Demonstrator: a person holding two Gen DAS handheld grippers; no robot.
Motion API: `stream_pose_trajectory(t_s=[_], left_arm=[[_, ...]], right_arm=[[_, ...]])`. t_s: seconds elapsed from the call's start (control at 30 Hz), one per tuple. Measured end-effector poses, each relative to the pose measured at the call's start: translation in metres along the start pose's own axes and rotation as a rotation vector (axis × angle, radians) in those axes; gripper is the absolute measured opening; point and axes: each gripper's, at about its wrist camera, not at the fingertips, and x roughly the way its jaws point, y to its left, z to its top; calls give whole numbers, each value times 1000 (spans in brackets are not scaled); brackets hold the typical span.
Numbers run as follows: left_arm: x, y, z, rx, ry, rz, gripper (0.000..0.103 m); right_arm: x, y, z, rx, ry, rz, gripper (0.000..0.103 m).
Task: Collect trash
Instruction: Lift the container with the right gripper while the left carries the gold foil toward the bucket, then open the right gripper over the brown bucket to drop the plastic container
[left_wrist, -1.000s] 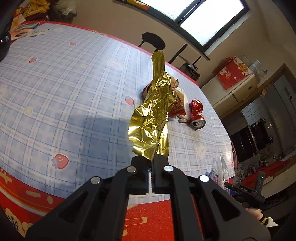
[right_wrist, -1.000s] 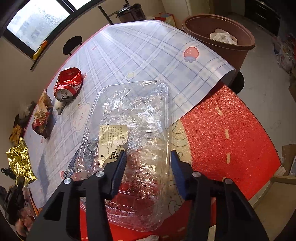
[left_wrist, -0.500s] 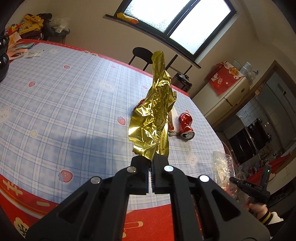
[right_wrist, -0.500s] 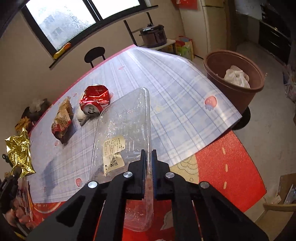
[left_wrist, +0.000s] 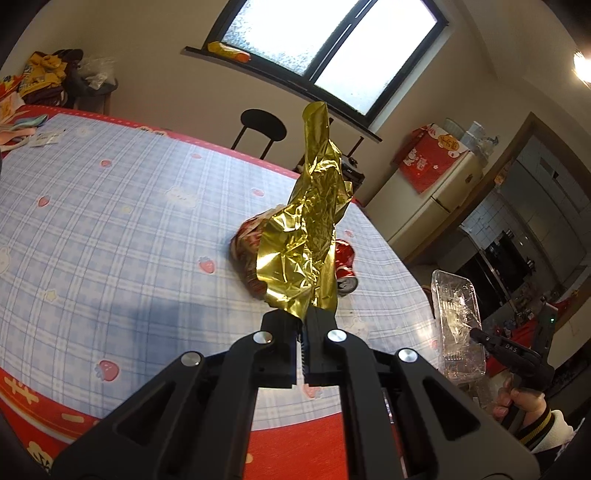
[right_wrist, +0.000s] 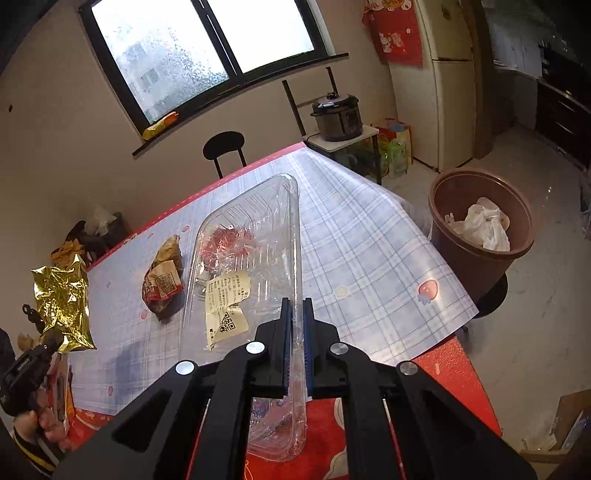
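Trash is now in both our grips: a second ago the right gripper (right_wrist: 297, 310) stood wide over the clear plastic tray (right_wrist: 243, 254); now it is clamped on the tray's rim and lifts it off the table (right_wrist: 369, 236). Our left gripper (left_wrist: 303, 325) stays clenched on the gold foil wrapper (left_wrist: 306, 236). We judge the brown bin (right_wrist: 476, 258) comes next

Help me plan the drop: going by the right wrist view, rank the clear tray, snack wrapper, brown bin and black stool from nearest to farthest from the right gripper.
1. Clear tray, clamped in the right gripper.
2. Snack wrapper, left on the table.
3. Brown bin, on the floor, right.
4. Black stool, beyond the table.
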Motion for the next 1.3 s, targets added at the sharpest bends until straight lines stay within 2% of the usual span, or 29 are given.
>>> stream_pose_trajectory(t_s=[0.3,0.67,0.97,1.13,1.3], left_arm=[[23,-52,-2,27,-15,-41,6],[53,-127,-7,1,-54,-54,6],[75,-168,-20,-19,-76,-13,6],[85,-182,-31,-44,-87,16,6],[92,-192,-41,-62,-81,49,6]], right_arm=[[-11,-38,27,-2,-36,-5,7],[-15,-140,89,6,-53,-66,7],[-10,-244,149,31,-83,-195,7],[6,-279,173,22,-75,-250,7],[31,-299,193,13,-48,-266,8]])
